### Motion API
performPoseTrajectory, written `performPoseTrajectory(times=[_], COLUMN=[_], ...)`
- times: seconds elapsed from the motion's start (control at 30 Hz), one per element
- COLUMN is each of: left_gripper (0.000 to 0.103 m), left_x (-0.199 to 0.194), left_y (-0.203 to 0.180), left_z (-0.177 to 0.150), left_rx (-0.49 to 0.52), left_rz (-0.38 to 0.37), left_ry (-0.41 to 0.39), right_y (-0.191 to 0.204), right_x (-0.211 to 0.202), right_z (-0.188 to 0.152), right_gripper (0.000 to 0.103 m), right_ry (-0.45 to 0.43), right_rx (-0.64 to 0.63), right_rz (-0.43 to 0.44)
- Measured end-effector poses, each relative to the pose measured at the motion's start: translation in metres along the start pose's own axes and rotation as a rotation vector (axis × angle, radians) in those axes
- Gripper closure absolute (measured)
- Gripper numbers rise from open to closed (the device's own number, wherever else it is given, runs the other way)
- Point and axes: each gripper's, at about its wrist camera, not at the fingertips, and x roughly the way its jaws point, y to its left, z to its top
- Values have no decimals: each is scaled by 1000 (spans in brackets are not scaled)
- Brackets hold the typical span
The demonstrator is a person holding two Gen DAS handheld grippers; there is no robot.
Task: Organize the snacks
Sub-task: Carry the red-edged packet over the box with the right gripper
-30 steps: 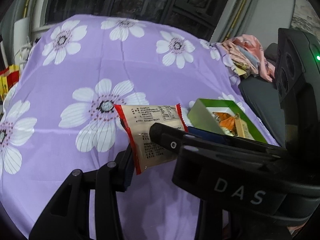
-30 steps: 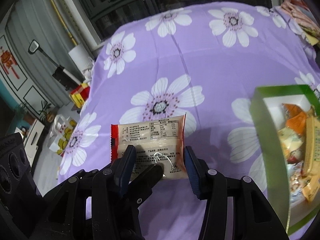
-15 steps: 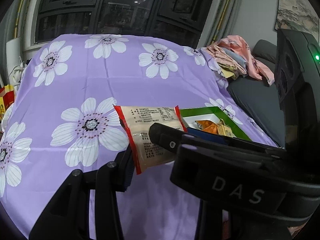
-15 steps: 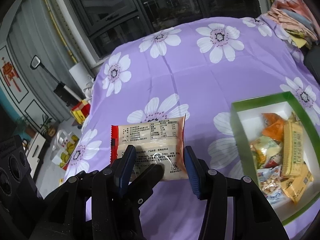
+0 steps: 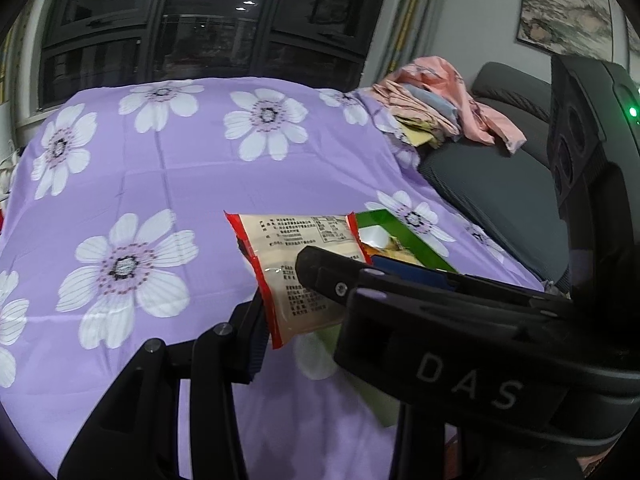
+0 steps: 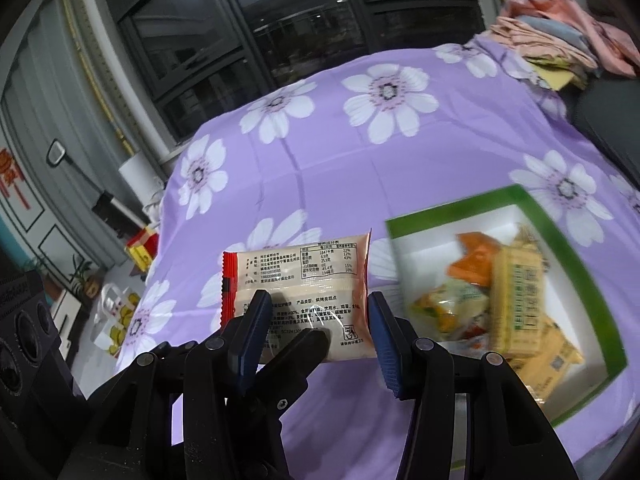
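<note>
While the left wrist view is half blocked by the right gripper (image 5: 352,268) crossing in from the right (its dark body fills that side), the snack packet (image 5: 288,248) shows up in the air above the flowered purple cloth (image 5: 180,168). Printed back faces the camera, red sealed ends left and right. Its lower left corner overlaps one of the left gripper (image 5: 316,324) fingers (image 5: 256,336); the partner finger is hidden, so I cannot tell whether this pair is clenched or released. Green-rimmed box (image 5: 404,236) sits on the cloth just behind the packet. A pile of clothes (image 5: 440,96) lies at the far right corner.

Right wrist view: right gripper (image 6: 316,320) fingers (image 6: 380,336) bracket the snack packet (image 6: 304,276), one blue pad against its right edge, the other over its left part, grasping it across its width. One black finger of the left gripper pokes in front of the packet's lower edge. The green-rimmed box (image 6: 452,208) lies to the right on the cloth (image 6: 400,152), open, with assorted wrapped snacks (image 6: 516,292) inside, slightly blurred.
</note>
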Motion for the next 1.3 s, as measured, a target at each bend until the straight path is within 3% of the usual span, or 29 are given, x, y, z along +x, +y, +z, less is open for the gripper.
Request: performPoseTrajectory(times=[0.6,1.3], left_gripper=[64,64], left_x=[39,65], left_y=[-58,-87], left_z=[2,1], left_rx=[62,90], left_rz=[-72,-94], left_ry=[47,97], right_y=[-67,-110], right_x=[-21,-26], right_z=[3,3], right_gripper=[50,50], right_ry=[-18,-5], right_rx=[100,183], right_rz=[-56,-76])
